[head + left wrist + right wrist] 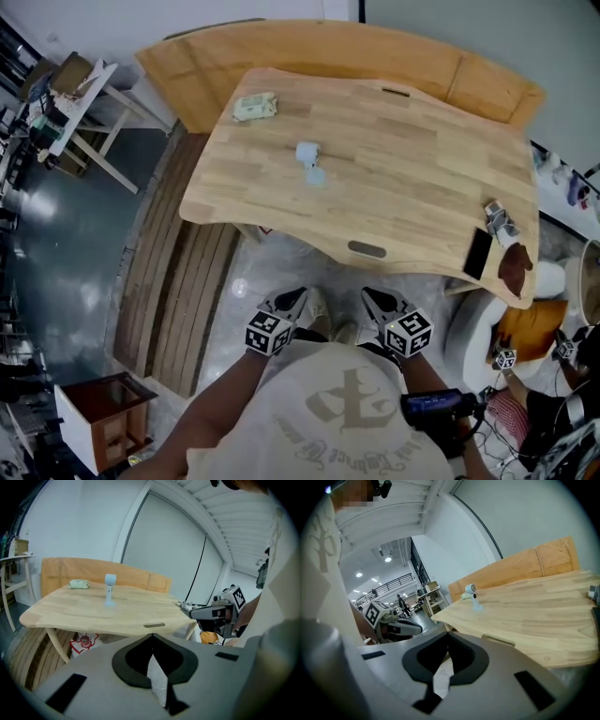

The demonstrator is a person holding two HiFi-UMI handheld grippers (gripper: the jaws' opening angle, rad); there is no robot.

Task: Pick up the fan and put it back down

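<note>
1. A pale green packet (254, 106) lies near the far left corner of the table (403, 169).
2. The left gripper (292, 304), jaws pressed together on nothing, hangs just short of the table's near edge.
3. The fan (309, 159) stands on the table, left of its middle, well apart from both grippers.
4. The right gripper (379, 304), likewise closed and empty, is also short of the table's near edge.
5. A flat black rectangle (477, 253) lies at the table's right edge.

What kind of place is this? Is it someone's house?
Probably a workshop or lab hall, not a house: a big wooden table, tangled cables on the floor, and ceiling lights over a railed upper walkway.
</note>
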